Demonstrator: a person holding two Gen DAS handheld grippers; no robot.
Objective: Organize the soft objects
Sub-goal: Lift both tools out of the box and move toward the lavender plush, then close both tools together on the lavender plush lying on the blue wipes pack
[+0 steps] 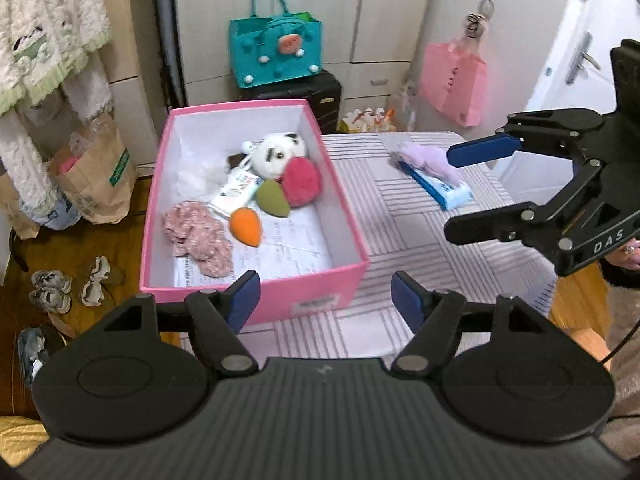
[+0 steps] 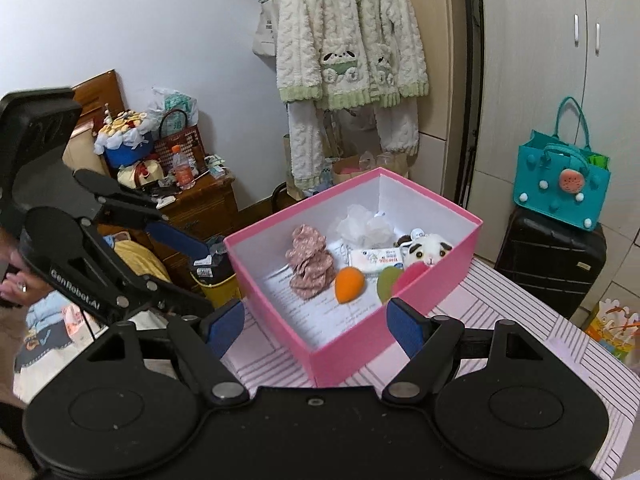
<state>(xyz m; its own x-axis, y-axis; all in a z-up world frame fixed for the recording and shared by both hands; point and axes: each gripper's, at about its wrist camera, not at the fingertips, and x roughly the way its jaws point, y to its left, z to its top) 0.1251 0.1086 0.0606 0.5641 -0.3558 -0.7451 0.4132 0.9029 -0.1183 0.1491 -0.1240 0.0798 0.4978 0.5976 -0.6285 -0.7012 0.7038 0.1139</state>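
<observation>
A pink box [image 1: 320,280] [image 2: 352,356] stands on the striped table [image 1: 420,240]. In it lie a plush panda [image 1: 276,154] [image 2: 430,250], a red pompom [image 1: 301,182], green [image 1: 273,199] and orange [image 1: 246,226] [image 2: 349,284] sponges, a pink floral cloth [image 1: 200,240] [image 2: 310,266] and a tissue pack [image 1: 236,192] [image 2: 376,259]. A lilac soft thing [image 1: 426,162] lies on a blue wipes pack [image 1: 444,190] to the right of the box. My left gripper [image 1: 325,298] is open and empty at the box's near wall. My right gripper [image 2: 316,320] [image 1: 464,192] is open and empty, beside the lilac thing.
A teal bag [image 1: 276,54] [image 2: 560,188] sits on a black suitcase [image 2: 552,260] behind the table. A pink bag [image 1: 454,80] hangs at the right. A fleece robe [image 2: 348,60] hangs on the wall. Paper bags [image 1: 96,176] and slippers [image 1: 52,290] lie on the floor at left.
</observation>
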